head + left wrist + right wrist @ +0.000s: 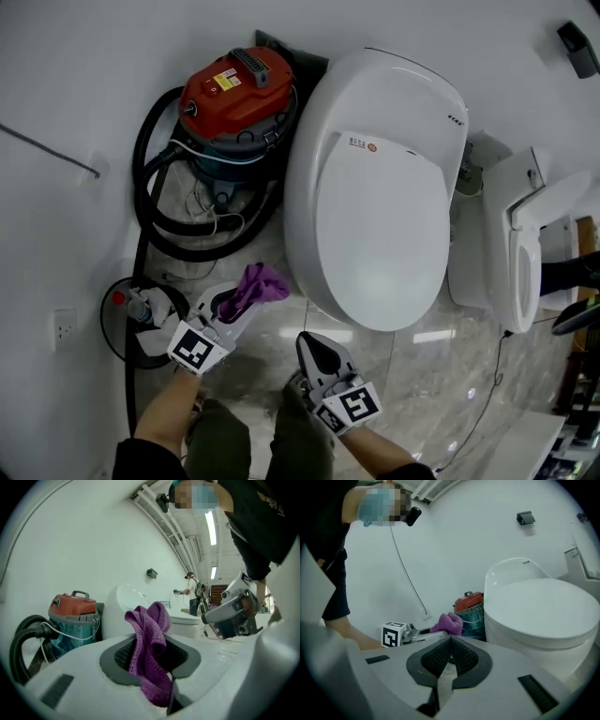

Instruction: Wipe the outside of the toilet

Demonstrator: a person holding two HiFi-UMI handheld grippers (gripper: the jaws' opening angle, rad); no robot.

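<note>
The white toilet stands with its lid down, just ahead of both grippers. My left gripper is shut on a purple cloth, which bunches out past the jaw tips near the toilet's lower left side without touching it. The left gripper view shows the cloth pinched between the jaws, with the toilet behind it. My right gripper hovers low before the toilet's front, shut with nothing in it. In the right gripper view the jaws meet at their tips, and the toilet fills the right.
A red and teal vacuum cleaner with a black hose sits left of the toilet against the wall. Another white toilet fixture stands to the right. A bottle in a round holder sits on the floor at left. The floor is glossy stone tile.
</note>
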